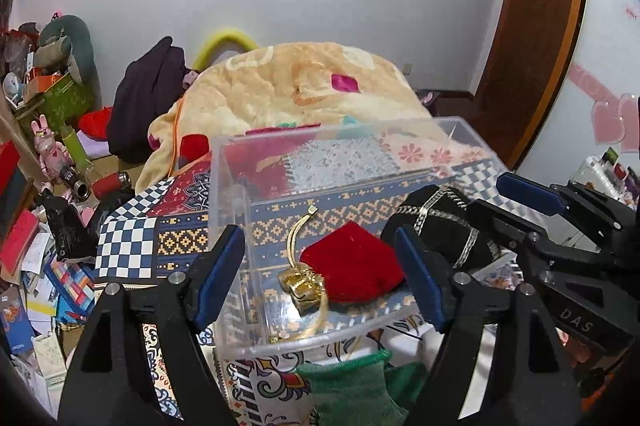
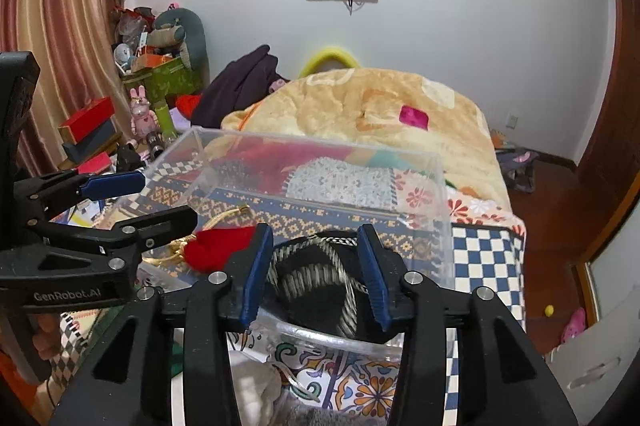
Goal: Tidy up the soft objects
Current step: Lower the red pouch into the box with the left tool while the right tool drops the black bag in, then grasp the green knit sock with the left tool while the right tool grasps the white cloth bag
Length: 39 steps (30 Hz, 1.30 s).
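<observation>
A clear plastic box [image 1: 240, 202] stands on the patterned bedspread; it also shows in the right wrist view [image 2: 440, 194]. Inside lies a red velvet pouch [image 1: 354, 262] with a gold cord and gold ornament [image 1: 302, 284]. My left gripper [image 1: 320, 274] is open and empty, its fingers at the box's near wall. My right gripper [image 2: 314, 266] is shut on a black pouch with silver-striped cord [image 2: 312, 282], held over the box's near right corner; the black pouch shows in the left wrist view [image 1: 436, 226] too. A green knitted piece [image 1: 356, 386] lies in front of the box.
A peach blanket [image 1: 304, 82] is heaped behind the box. A dark garment [image 1: 148, 102] lies to its left. Toys, boxes and papers [image 1: 44, 166] crowd the floor at left. A wooden door [image 1: 532, 6] stands at right. A white fluffy item [image 2: 252, 382] lies below my right gripper.
</observation>
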Tool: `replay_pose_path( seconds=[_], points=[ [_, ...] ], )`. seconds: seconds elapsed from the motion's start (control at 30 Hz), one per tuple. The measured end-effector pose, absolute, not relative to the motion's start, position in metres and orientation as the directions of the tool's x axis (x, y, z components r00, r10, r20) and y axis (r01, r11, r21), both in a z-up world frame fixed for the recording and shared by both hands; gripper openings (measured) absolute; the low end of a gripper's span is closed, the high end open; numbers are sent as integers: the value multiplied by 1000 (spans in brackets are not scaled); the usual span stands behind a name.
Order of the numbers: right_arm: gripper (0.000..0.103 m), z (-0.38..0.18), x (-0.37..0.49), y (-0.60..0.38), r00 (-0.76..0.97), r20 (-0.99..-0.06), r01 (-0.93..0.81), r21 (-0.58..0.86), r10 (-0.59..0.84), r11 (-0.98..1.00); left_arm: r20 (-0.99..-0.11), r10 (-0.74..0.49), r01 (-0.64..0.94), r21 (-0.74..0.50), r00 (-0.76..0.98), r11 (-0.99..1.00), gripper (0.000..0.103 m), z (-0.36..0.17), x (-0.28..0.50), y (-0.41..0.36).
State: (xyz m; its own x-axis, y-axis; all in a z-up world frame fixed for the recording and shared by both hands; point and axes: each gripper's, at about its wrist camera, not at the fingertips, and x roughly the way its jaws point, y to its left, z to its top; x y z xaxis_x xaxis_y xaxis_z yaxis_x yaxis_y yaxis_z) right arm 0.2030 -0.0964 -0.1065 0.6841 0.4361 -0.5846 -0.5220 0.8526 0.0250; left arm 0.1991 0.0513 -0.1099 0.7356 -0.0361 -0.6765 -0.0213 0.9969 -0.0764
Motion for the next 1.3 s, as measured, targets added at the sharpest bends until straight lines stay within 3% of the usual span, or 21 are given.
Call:
replay_pose_path(
  seconds=[0.1, 0.4, 0.67, 1.2, 1.3],
  points=[
    [55, -97, 196, -102, 704, -553, -521, 25, 445, 853, -652, -43, -17, -86, 757, 996, 80, -99, 189, 53],
    [69, -77, 163, -125, 739, -470, -527, 44, 483, 849, -578, -56, -3, -100, 814, 995, 85, -74, 144, 53],
    [69, -89, 143, -136, 727, -480, -534, 53, 491, 844, -597, -68, 10, -99, 800, 995, 86, -89, 116, 47],
    [69, -154, 128, -121, 587, -625, -585, 114, 516, 803, -689, -99, 13, -128, 718, 992, 86, -151, 98, 32],
    [66, -159, 127, -118, 570, -634, -592, 124, 523, 796, -693, -105, 27, -122, 714, 992, 80, -154, 97, 29]
  ],
)
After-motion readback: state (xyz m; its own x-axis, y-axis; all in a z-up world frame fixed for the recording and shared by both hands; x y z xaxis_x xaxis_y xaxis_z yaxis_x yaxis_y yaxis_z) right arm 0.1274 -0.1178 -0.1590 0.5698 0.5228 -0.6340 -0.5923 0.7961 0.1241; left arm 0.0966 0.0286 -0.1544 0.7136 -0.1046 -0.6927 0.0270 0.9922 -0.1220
